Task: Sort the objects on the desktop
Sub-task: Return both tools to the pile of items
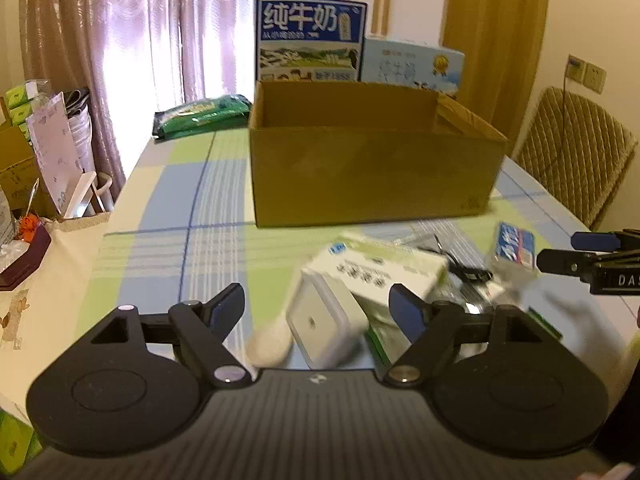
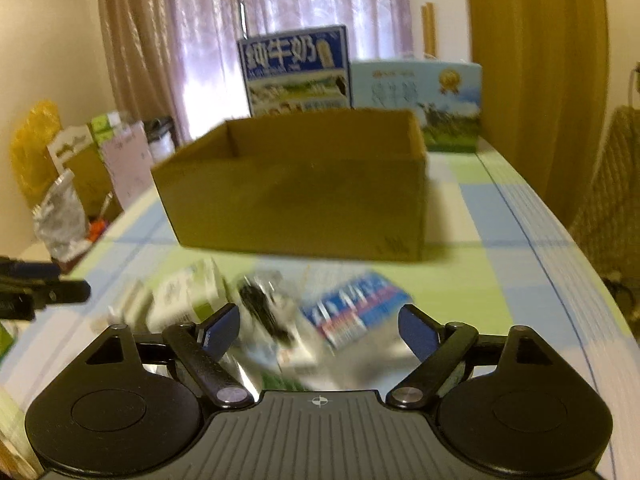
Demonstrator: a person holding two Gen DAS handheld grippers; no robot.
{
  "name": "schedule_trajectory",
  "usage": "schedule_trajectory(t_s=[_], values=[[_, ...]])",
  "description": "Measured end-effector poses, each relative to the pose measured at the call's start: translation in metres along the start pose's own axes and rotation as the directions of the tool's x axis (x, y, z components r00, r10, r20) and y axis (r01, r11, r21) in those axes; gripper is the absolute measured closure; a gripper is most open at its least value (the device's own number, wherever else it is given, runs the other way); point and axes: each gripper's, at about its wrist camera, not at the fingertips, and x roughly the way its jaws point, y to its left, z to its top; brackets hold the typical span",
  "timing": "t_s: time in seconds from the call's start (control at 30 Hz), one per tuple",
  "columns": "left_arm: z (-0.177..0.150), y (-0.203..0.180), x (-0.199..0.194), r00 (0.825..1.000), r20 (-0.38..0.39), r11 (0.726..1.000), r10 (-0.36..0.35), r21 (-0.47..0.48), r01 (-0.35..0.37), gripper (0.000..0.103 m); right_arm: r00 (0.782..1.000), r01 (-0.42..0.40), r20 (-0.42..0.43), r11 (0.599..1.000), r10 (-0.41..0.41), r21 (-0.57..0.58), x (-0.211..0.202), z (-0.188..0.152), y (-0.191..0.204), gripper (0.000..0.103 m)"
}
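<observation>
Desktop objects (image 2: pixel 280 316) lie heaped on counter (image 1: pixel 168 208) before cardboard box (image 1: pixel 368 176); milk carton (image 1: pixel 310 38) "纯牛奶" behind. Left claw (image 1: pixel 318 306), right claw (image 2: pixel 318 326) both wide, empty. Blurred blue packet (image 2: pixel 352 312), possibly tissues.

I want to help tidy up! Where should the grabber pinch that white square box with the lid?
Probably across its two flat side walls, from above. The white box lies between the open left gripper fingers, leaning on the green-and-white carton.

Left gripper (image 1: pixel 316 308) agape – right gripper (image 2: pixel 318 326) likewise, seemingly empty.
</observation>
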Motion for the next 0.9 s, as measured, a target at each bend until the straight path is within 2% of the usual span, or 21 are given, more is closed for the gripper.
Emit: schedule_trajectory(t_s=[0.17, 0.23, 0.33, 0.5, 0.7, 0.9], values=[[-0.006, -0.015, 0.003, 1.0, -0.009, 0.999, -0.022, 0.036, 0.022, 0.025, 0.998, 0.06, 0.003, 0.997, -0.06, -0.05, -0.006, -0.01, -0.004, 0.015], [-0.006, -0.02, 0.007, 1.0, -0.012, 0.998, -0.009, 0.063, 0.01, 0.025, 0.997, 0.073, -0.006, 0.996, -0.074, -0.046, -0.004, -0.013, -0.009, 0.014], [-0.007, -0.022, 0.012, 1.0, -0.025, 0.998, -0.016, 0.057, 0.018, 0.025, 0.996, 0.078, -0.031, 0.996, -0.08, -0.035, 0.001, -0.017, -0.016, 0.012], [-0.007, -0.027, 0.018, 0.999, -0.041, 0.997, -0.027, 0.075, 0.03, 0.025, 0.998, 0.024, -0.062, 0.992, -0.032, -0.122, 0.015, -0.005, -0.014, 0.007], [-0.006, -0.031, 0.028, 0.998, -0.057, 0.996, -0.008, 0.088, 0.014, 0.021, 0.995, -0.046, -0.102, 0.963, 0.02, -0.266, 0.036, 0.008, -0.014, 0.004], [-0.006, -0.036, 0.037, 0.997, -0.073, 0.995, -0.002, 0.101, 0.01, 0.019, 0.979, -0.155, -0.181, 0.928, 0.097, -0.34, 0.054, 0.017, -0.022, 0.002]])
